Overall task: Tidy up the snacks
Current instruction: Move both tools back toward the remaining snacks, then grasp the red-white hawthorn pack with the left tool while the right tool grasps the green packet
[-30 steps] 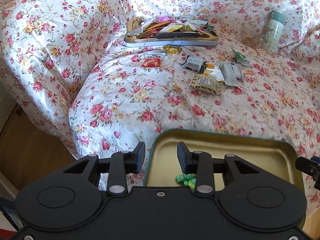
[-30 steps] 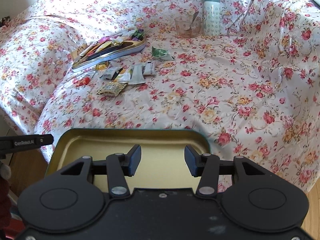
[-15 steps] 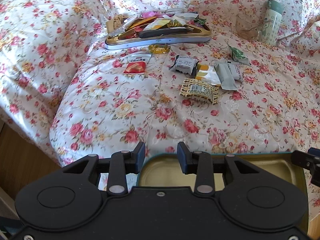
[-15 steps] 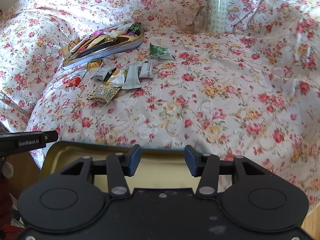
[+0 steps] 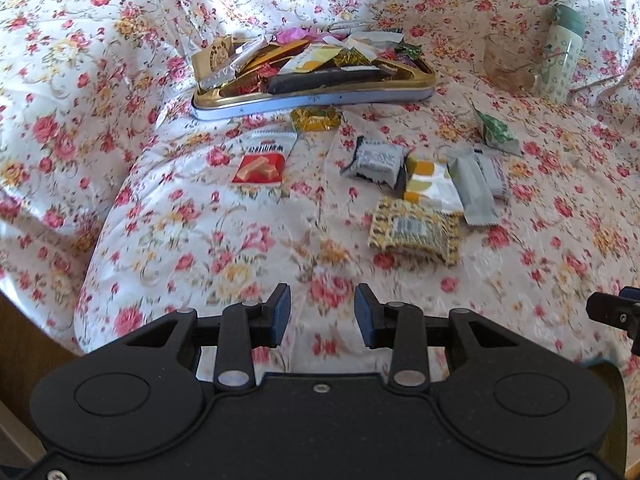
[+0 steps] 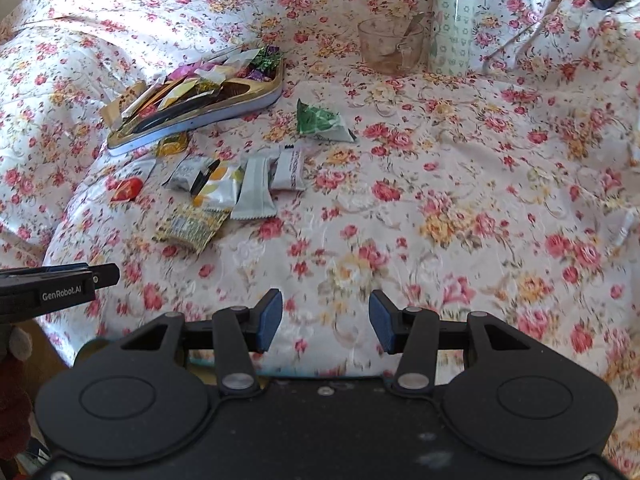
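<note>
Floral cloth (image 5: 168, 216) bears one snack tin (image 5: 312, 98), one flask (image 6: 452, 20)

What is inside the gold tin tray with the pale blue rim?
The gold tin tray with the pale blue rim is heaped with mixed snack wrappers, including a long dark bar. Whatever lies beneath the heap, and most of the tray bottom, is covered.

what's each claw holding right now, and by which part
Nothing is held. The left claw and the right claw both stand open over the flowered cloth, with only cloth showing between their pads.
</note>
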### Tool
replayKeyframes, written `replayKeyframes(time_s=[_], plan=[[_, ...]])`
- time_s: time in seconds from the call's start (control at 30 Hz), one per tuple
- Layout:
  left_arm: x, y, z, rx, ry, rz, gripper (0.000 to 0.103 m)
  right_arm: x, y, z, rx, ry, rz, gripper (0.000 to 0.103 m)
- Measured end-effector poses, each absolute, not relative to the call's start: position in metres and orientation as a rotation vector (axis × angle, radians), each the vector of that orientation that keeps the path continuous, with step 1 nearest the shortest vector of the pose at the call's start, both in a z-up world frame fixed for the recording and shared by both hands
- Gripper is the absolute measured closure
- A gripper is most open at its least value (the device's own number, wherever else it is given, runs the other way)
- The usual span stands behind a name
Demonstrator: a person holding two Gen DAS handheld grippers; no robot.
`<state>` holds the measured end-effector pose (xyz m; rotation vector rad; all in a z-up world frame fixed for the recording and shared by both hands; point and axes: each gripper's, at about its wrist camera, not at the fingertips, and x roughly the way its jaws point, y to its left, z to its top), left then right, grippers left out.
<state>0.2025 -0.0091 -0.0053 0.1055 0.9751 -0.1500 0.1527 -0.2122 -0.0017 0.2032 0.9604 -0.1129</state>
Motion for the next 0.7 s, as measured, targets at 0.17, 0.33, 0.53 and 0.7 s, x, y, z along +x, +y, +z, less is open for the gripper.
replayKeyframes(time_s=[0.17,0.33,0.53,0.7], plan=[[0.218,-0.007,-0.009,0.095,0.945,-0.166,0.057,0.17,-0.219,-0.004,0.211,0.915,-0.102,0.052],[0.237,-0.005,-0.014,0.089,0.917,-0.173,0.057,0.19,-0.227,-0.004,0.232,0.871,-0.097,0.052],[0.259,-0.005,-0.021,0.087,0.885,-0.191,0.057,0.216,-0.234,-0.013,0.211,0.856,-0.12,0.052],[0.268,-0.005,-0.03,0.165,0.827,-0.198,0.057,0.23,-0.242,-0.023,0.216,0.842,-0.128,0.049]])
